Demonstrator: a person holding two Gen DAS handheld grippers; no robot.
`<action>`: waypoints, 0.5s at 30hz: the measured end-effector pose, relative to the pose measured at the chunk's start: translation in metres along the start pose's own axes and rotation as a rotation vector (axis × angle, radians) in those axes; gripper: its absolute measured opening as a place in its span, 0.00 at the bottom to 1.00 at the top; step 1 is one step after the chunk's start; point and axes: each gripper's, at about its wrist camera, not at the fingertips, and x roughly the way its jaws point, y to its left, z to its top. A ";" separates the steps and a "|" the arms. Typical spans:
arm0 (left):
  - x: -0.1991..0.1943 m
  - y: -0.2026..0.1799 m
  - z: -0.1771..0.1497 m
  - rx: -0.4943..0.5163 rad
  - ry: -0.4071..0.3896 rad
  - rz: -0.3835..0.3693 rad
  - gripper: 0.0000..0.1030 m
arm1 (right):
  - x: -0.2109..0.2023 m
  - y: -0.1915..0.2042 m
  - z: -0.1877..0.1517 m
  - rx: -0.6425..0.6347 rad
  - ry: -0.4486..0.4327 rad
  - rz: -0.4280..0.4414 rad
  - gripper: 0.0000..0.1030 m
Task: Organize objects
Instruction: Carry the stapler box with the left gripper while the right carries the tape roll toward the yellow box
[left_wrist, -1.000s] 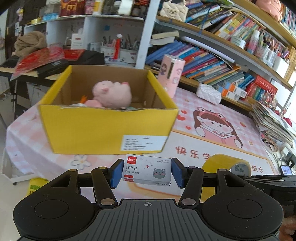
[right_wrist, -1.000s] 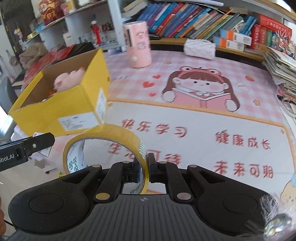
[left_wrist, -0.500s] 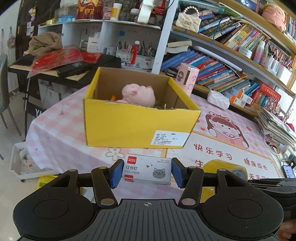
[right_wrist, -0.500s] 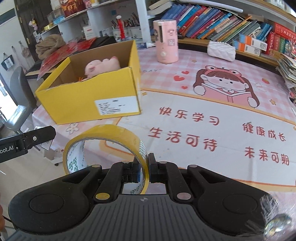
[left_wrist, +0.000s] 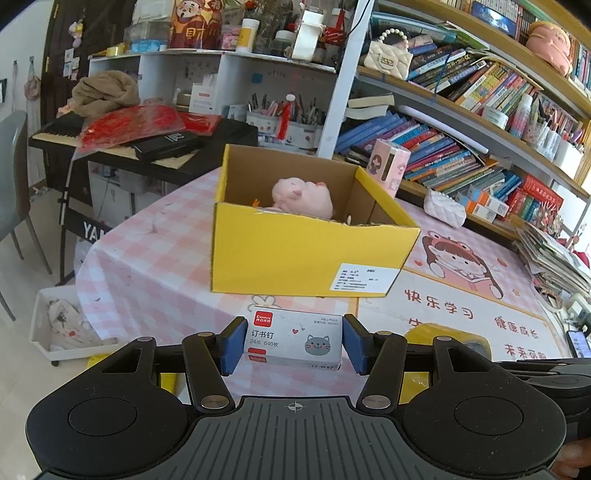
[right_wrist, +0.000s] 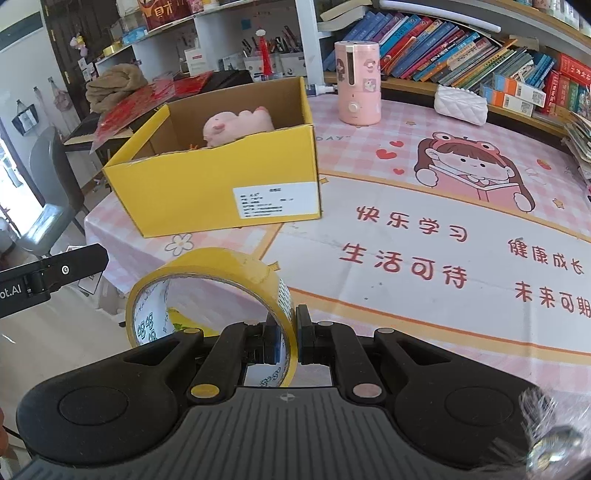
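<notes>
My left gripper (left_wrist: 293, 341) is shut on a small white staple box (left_wrist: 291, 339) with a red label and a cat drawing, held in the air short of the table's near edge. My right gripper (right_wrist: 286, 334) is shut on the wall of a yellow tape roll (right_wrist: 207, 291), which sticks out up and to the left of the fingers. An open yellow cardboard box (left_wrist: 303, 254) (right_wrist: 218, 192) stands on the pink checked tablecloth ahead, with a pink plush toy (left_wrist: 303, 197) (right_wrist: 236, 125) lying inside. The tape roll (left_wrist: 447, 334) also shows at the right of the left wrist view.
A pink cylindrical humidifier (right_wrist: 357, 83) and a white quilted pouch (right_wrist: 461, 105) stand behind the box. Bookshelves (left_wrist: 461, 147) line the back. A keyboard (left_wrist: 147, 144) with red packets and a grey chair (right_wrist: 55, 184) are at the left. A stack of papers (left_wrist: 554, 254) lies at the right.
Both grippers have drawn back from the yellow box, which now looks smaller and farther away. Each still holds its object, and the grips have not changed.
</notes>
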 end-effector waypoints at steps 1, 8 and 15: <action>-0.001 0.002 0.000 0.000 -0.001 0.001 0.52 | 0.000 0.002 -0.001 -0.002 0.000 0.001 0.07; -0.006 0.010 -0.001 0.004 -0.009 0.001 0.52 | 0.000 0.012 -0.004 -0.005 0.003 0.003 0.07; -0.010 0.014 0.003 0.008 -0.027 -0.006 0.52 | 0.000 0.023 -0.005 -0.025 0.000 0.004 0.07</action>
